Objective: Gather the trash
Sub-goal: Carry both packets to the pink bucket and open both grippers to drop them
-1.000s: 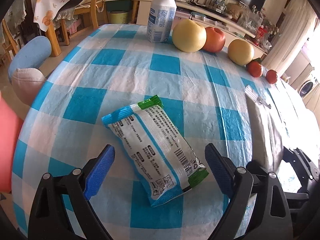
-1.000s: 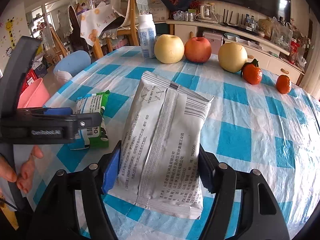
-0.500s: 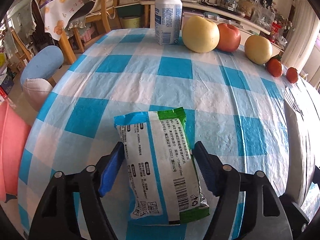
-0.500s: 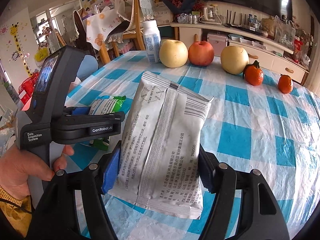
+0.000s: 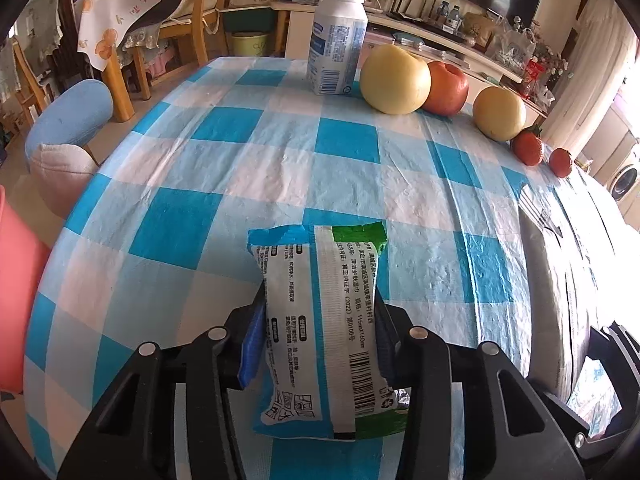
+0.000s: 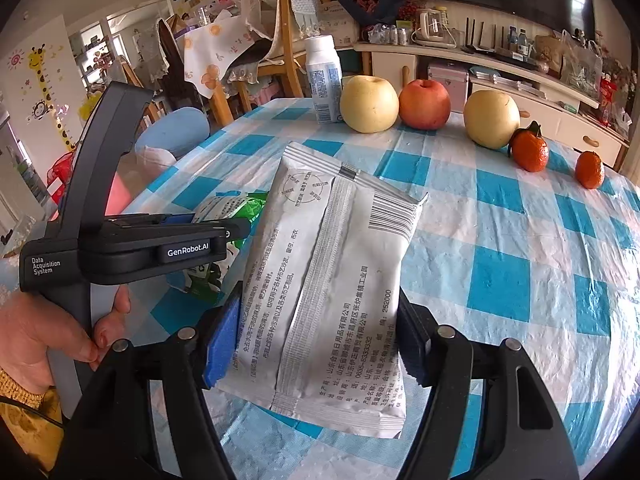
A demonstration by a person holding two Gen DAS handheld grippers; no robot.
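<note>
Left claw [image 5: 318, 336] around green packet [image 5: 320, 320]

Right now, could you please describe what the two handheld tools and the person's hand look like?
Both tools are matte black plastic with silver pivot screws and blue ribbed pads on the fingers. The left tool, seen side-on in the right wrist view, has a tall black handle with white lettering: "GenRobot.AI" and "Data Acquisition System". The hand on it shows a mustard-yellow knitted cuff and a thin black cable.

Mid tablecloth [image 5: 280, 160] bare; bottle [image 5: 338, 40] & fruit row [image 5: 394, 80] lining far edge.
</note>
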